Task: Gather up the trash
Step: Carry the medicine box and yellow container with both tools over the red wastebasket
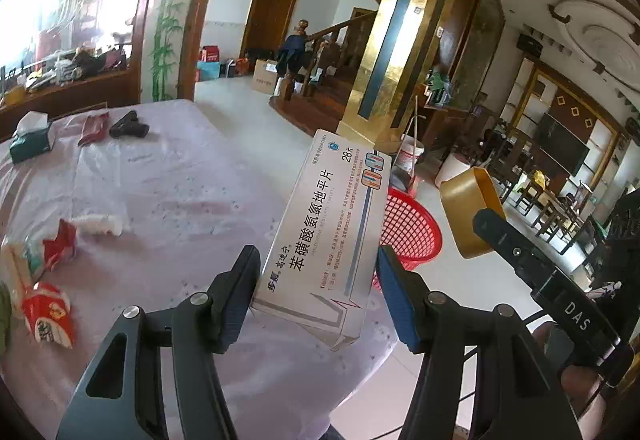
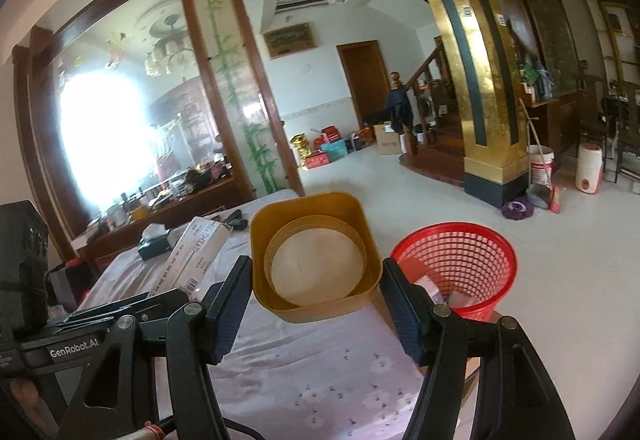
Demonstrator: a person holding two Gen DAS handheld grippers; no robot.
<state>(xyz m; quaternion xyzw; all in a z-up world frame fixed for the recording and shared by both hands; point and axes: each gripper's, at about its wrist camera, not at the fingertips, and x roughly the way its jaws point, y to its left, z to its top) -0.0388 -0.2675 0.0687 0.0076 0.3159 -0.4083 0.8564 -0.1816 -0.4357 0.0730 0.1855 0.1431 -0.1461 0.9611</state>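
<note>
Far left on the table [image 1: 168,176], which wore a soft lilac cloth printed with tiny flowers, lay a dark green tissue box [image 1: 30,138] with a white sheet puffing out of its top, and near it a flat red wrapper [image 1: 93,128] and a black matte tool [image 1: 129,126]. Closer along the left edge sat crumpled red-and-white packets [image 1: 48,304] and a twisted wad of white tissue [image 1: 100,224], all loose and creased. Toward the middle, the left gripper [image 1: 318,292] clamped a long, glossy white medicine box [image 1: 324,240] across its narrow sides, the black pad on one face and the blue-lined pad on the other; the carton tilted up and away above the table's edge. Just right of it and lower, on the pale tiled floor, stood the red plastic basket [image 2: 460,264], round, tapering and open-meshed, with a pink paper and other scraps lying in its bottom. Farther right, the right gripper [image 2: 316,292] held a smooth tan paper bowl [image 2: 316,252], squarish with rounded corners, its pads pressing the two opposite walls; a round shallow lid of the same kraft card lay nested inside, pale and bare. The bowl hung over the table's near corner, beside the basket's rim. A white bucket [image 2: 541,164] stood behind by the gold pillar.
</note>
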